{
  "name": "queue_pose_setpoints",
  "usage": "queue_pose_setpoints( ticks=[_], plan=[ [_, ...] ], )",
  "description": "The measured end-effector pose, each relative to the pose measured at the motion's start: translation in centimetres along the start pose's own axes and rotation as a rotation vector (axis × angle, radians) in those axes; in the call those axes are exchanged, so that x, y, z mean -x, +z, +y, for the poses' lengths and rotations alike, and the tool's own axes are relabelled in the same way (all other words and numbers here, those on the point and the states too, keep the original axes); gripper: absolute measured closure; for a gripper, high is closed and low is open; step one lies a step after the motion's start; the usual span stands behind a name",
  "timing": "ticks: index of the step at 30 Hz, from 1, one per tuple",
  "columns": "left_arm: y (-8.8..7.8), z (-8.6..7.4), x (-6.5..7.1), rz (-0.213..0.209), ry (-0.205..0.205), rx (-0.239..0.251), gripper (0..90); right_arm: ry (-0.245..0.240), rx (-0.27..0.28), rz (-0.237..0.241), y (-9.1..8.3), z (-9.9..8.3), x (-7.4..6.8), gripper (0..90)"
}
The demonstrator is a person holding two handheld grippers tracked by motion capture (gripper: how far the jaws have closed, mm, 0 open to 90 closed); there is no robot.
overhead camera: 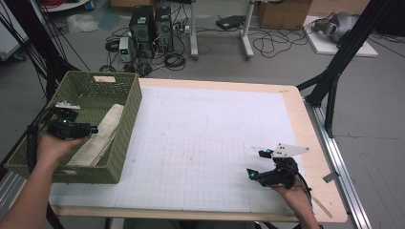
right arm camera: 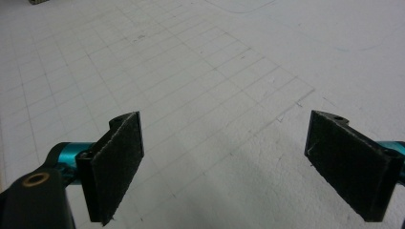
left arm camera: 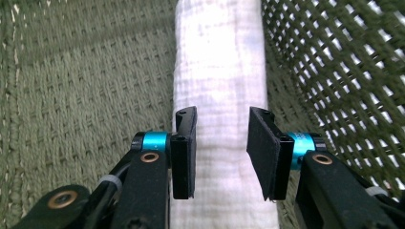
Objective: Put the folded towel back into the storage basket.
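Note:
A green woven basket [overhead camera: 125,138] stands at the table's left edge. In it lies a folded white cloth [overhead camera: 104,131], up against the right wall. My left gripper [overhead camera: 94,129] reaches into the basket from the left. In the left gripper view it [left arm camera: 222,152] hovers open just over the cloth [left arm camera: 219,62], its pads apart and pressing on nothing, with the basket's floor [left arm camera: 86,86] beside it. My right gripper [overhead camera: 255,163] rests low over the white grid mat near the front right. Its jaws stand wide open [right arm camera: 224,162] with nothing between them.
The white grid mat [overhead camera: 205,133] covers most of the wooden table. A black frame post [overhead camera: 334,71] rises past the right rear corner. Computer towers [overhead camera: 152,28] and cables lie on the floor behind the table.

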State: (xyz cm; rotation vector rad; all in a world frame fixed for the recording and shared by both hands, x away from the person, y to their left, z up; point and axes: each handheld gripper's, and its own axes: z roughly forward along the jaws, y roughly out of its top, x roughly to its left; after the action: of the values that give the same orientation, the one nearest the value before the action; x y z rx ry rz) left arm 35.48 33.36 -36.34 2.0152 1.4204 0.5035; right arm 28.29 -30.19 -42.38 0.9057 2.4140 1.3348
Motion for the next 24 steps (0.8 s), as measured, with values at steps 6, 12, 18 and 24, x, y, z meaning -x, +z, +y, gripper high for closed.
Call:
queue_pose_setpoints(
  ticks=[6,12,18,24],
  plan=[
    [-0.5,0.3,0.3,-0.020,0.009,0.053,61.0,0.001,0.009,-0.003,0.0,0.0,0.0,12.4],
    [-1.1,0.5,0.6,-0.038,0.002,0.116,56.7,0.007,0.015,-0.006,-0.1,0.1,-0.2,12.4],
    [-1.8,0.6,0.8,-0.034,0.003,0.152,52.7,0.004,0.021,-0.013,-0.3,0.1,-0.3,12.4],
    [-2.5,0.7,1.2,-0.052,0.015,0.187,50.3,0.004,0.028,-0.013,-0.4,0.2,-0.4,12.4]
  ],
)
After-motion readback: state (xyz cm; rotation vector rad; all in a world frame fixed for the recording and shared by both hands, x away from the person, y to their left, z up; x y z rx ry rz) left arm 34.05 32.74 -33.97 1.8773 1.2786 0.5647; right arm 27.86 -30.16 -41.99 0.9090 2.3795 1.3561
